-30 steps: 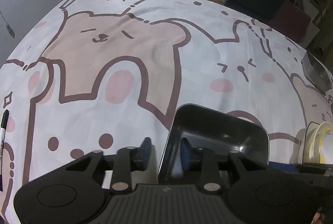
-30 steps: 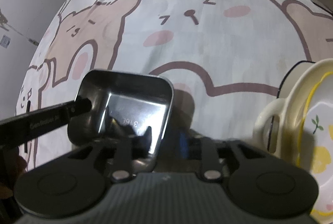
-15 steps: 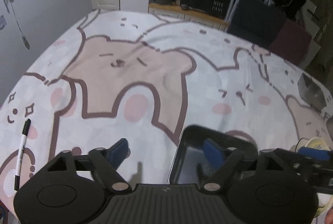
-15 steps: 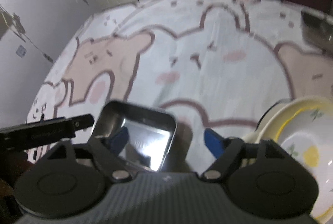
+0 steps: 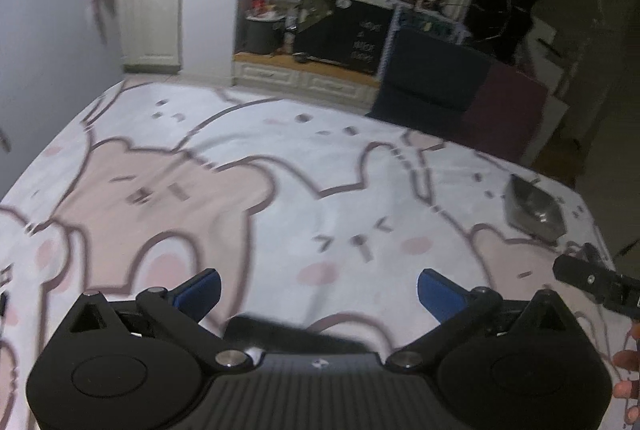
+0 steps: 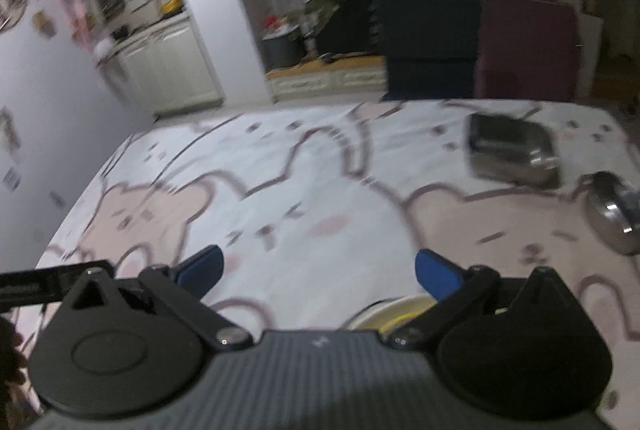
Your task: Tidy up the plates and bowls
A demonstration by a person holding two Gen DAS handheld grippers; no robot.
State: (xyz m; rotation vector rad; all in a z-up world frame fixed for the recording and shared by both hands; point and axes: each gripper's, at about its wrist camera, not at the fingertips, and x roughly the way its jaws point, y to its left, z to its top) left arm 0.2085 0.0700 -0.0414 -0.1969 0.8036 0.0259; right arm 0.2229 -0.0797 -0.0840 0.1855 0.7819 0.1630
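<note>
I have both tools, left tool (image 5: 318, 288) and right tool (image 6: 318, 270), just spread fully wide, nothing between the blue pads. The dark rectangular metal tray (image 5: 296, 332) lies released on the cartoon-print bench cloth (image 5: 280, 190). Next: fetch the far steel tray (image 6: 514, 150).

The table (image 6: 320, 190) lies bare from nine to twelve o'clock, free to cross. At two o'clock a square steel tray (image 6: 514, 154) and round steel bowl (image 6: 614, 216) block; a yellow-rimmed plate (image 6: 396, 312) sits at six.

Dim room, motion blur, fisheye-curved edges
</note>
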